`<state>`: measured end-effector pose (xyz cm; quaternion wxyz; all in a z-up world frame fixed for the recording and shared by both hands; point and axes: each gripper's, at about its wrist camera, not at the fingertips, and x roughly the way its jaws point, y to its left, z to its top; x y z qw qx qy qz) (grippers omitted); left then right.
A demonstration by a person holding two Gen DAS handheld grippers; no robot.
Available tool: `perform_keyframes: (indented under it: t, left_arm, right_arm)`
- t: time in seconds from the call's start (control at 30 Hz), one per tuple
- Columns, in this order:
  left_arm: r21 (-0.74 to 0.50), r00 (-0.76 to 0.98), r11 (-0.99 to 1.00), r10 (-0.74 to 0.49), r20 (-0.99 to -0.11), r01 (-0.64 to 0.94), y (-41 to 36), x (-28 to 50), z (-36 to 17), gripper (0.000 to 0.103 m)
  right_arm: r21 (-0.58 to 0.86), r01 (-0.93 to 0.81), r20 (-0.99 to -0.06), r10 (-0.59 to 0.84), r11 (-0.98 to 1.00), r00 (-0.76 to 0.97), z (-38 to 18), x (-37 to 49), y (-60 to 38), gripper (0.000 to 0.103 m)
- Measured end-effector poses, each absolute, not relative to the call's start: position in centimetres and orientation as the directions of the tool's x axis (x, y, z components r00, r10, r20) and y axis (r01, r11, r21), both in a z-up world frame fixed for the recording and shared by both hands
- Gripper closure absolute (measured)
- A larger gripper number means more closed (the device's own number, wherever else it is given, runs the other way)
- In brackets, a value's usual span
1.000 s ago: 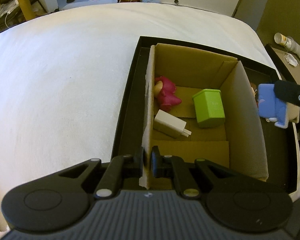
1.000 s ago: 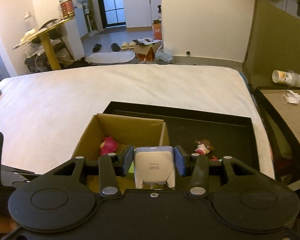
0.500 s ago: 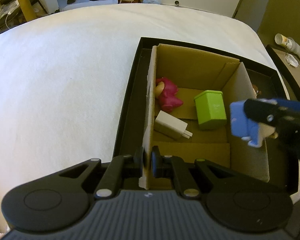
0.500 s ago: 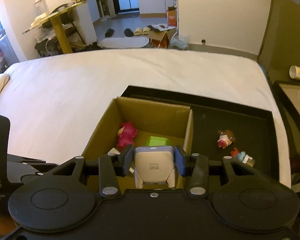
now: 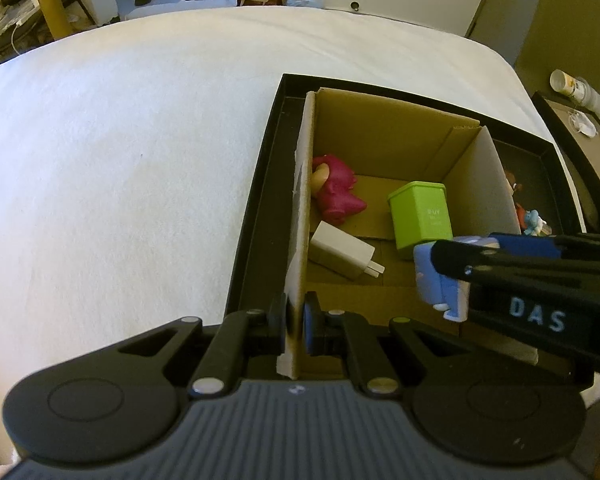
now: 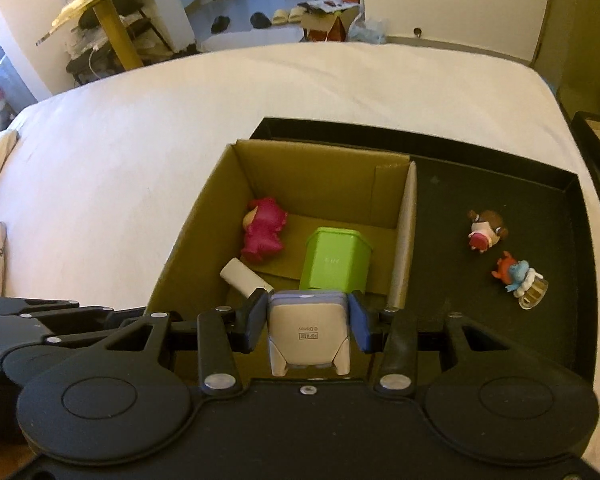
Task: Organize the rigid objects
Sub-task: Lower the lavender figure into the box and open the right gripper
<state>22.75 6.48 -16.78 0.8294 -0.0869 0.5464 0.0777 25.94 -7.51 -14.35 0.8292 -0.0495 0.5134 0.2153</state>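
Observation:
An open cardboard box point(image 5: 380, 136) point(image 6: 204, 216) stands in a black tray point(image 5: 256, 208) point(image 6: 500, 184) on a white bed. Inside lie a pink figurine point(image 5: 338, 194) point(image 6: 264, 232), a green tin point(image 5: 422, 214) point(image 6: 336, 260) and a white charger point(image 5: 342, 250) point(image 6: 244, 276). My left gripper point(image 5: 296, 322) is shut on the box's left wall near its front corner. My right gripper point(image 6: 308, 322) is shut on a pale blue and white toy point(image 6: 308, 332) point(image 5: 440, 280), which hangs over the box's near right part.
Two small figurines lie loose on the tray floor right of the box: a brown-haired one point(image 6: 485, 234) and a blue and red one point(image 6: 518, 274). A side table with a paper cup point(image 5: 572, 86) stands right of the bed. Beyond the bed are shoes and a carton.
My right gripper has come down and leftward with the blue toy, from beside the box's right wall to over its inside. The left gripper has kept still on the box wall.

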Motion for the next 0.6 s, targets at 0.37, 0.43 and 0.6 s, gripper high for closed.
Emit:
perform_keyframes:
  t: [0.37, 0.43, 0.6]
  left_arm:
    - [-0.062, 0.389, 0.971, 0.032, -0.921, -0.229, 6.5, 22.8, -16.8, 0.095]
    - [-0.064, 0.389, 0.972, 0.031, -0.921, -0.227, 6.5, 22.8, -16.8, 0.095]
    - [-0.06, 0.386, 0.973, 0.033, -0.922, -0.225, 6.5, 22.8, -16.9, 0.095]
  right_arm:
    - [0.103, -0.427, -0.904, 0.264, 0.899, 0.337, -16.3, 27.2, -6.3, 0.059]
    - [0.094, -0.421, -0.907, 0.253, 0.902, 0.338, -16.6, 27.4, -6.3, 0.059]
    - [0.072, -0.418, -0.904, 0.236, 0.906, 0.356, -16.9, 27.8, -6.1, 0.059]
